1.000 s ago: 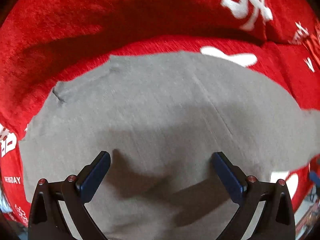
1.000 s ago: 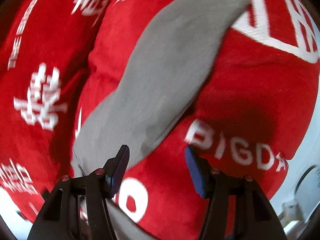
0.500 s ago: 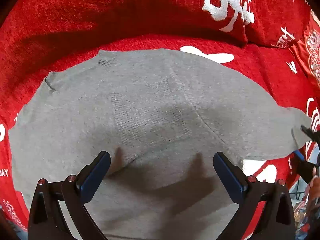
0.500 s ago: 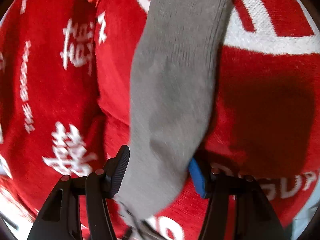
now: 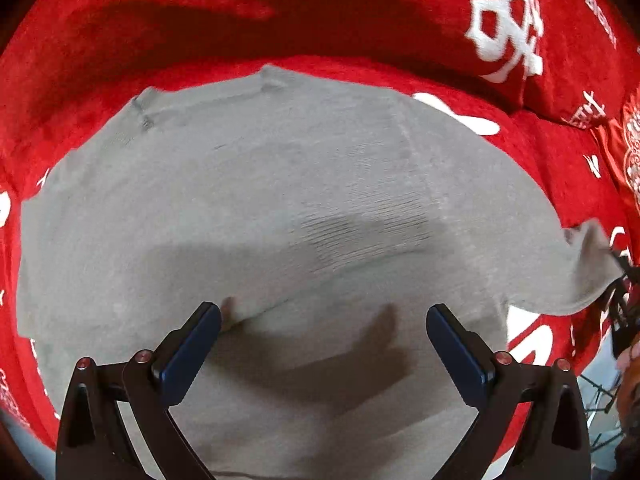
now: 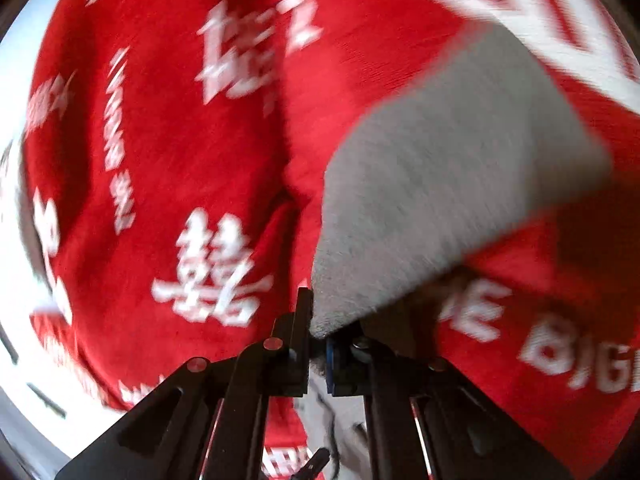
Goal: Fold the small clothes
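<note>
1. Left tongs spread wide, gripping nothing, poised low over the grey sweater, which lies flat on the red blanket
2. Sweater body dead ahead of left tongs; neckline at far edge, long axis running left to right, one sleeve trailing off to the right
3. Right tongs clenched on the sleeve end; sleeve stretching up and right from the pads, so right arm nearer for carrying the sleeve inward over the body
4. Readable on blanket: white Chinese characters, blurred; "BIG" lower right; "THE BIG…" partly cut off
</note>
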The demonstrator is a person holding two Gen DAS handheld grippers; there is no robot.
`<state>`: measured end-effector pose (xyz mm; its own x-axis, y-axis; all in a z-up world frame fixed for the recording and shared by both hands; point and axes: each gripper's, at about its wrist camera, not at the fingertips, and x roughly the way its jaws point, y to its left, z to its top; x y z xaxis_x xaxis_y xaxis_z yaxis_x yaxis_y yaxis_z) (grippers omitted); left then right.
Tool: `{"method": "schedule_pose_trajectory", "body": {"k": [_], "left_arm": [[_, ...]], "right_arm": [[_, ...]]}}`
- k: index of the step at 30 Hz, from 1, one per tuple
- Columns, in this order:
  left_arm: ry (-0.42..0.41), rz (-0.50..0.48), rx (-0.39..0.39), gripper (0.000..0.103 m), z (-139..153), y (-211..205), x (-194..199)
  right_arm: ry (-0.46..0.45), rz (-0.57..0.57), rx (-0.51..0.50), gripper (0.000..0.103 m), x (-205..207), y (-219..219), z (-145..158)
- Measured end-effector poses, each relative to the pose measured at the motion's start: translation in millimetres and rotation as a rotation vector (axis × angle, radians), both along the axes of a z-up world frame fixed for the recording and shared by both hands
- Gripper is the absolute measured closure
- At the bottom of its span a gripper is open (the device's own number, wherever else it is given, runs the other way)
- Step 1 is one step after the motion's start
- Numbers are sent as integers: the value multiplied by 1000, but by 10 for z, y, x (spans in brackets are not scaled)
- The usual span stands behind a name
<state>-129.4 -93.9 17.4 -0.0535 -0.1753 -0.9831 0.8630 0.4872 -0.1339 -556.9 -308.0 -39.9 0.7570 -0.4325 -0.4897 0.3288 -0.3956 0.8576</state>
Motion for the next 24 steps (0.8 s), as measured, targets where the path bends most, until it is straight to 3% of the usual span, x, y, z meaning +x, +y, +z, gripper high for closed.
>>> {"method": "schedule_pose_trajectory", "body": {"k": [4, 7, 12, 17, 20, 21, 24], "left_arm": [[32, 38, 2, 0, 2, 195, 215], [8, 75, -24, 0, 103, 385, 429], [-58, 160, -59, 0, 301, 797, 906], [-76, 245, -48, 0, 295, 1167, 1301], [-85, 289, -35, 0, 232, 1356, 1447], [-84, 300, -32, 0, 208, 1398, 1481], [-69, 325, -31, 0, 98, 1388, 1500]], "right_arm": [[44, 238, -141, 97, 673, -194, 436], [94, 436, -249, 97, 1383, -268, 756], [237, 764, -398, 96, 2657, 21, 1013], [359, 1055, -369, 94, 3787, 631, 583], [470, 1169, -262, 92, 4145, 868, 157], [489, 1175, -228, 86, 4172, 899, 77], [454, 1098, -186, 55, 4014, 903, 51]]}}
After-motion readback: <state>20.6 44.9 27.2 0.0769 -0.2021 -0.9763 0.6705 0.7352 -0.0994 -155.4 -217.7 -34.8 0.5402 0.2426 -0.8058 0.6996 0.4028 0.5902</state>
